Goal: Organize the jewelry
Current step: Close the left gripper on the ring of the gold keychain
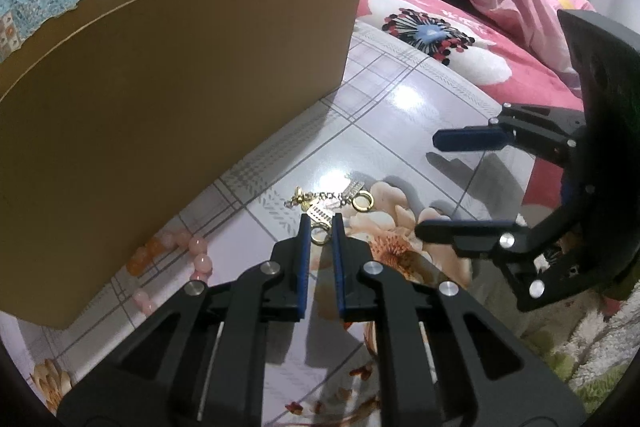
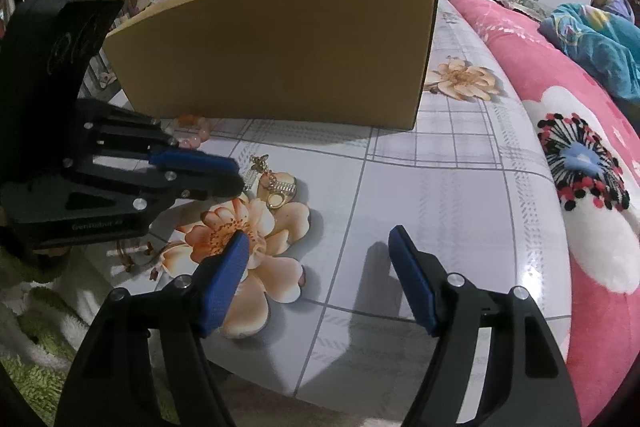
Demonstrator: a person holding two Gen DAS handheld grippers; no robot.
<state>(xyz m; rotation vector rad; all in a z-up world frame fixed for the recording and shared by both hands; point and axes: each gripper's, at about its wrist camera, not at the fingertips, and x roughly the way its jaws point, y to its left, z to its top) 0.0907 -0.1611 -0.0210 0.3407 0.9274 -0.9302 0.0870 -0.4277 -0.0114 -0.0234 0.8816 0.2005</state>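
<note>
Little of the sorting looks done. The jewelry lies loose on the bench, none of it visibly in the box; the inside of the box is hidden, so what it may hold cannot be told.

The left gripper has its fingers narrow around a gold ring, which sits between the blue pads at their tips. The pads look to be touching it or very nearly so; I cannot tell if the grip is firm. Just beyond the tips lies a small heap: a chain with a gold charm at its left end, a pale comb-like piece, and a second gold ring to the right. A string of pink beads lies further left, against the foot of the box.

The right gripper hovers with fingers wide and empty, near the viewer and well right of the heap.

Judging from this, the first ring is only being taken up; the chain, the other ring, the comb piece and the beads are all left.

The bench wears a glossy cloth of grey checks and peach flowers. Right of it is a bed with a pink flowered blanket and a blue cover at the far end, where a person sits. Patterned cloth hangs on the white far wall, and clothes hang at far left.
</note>
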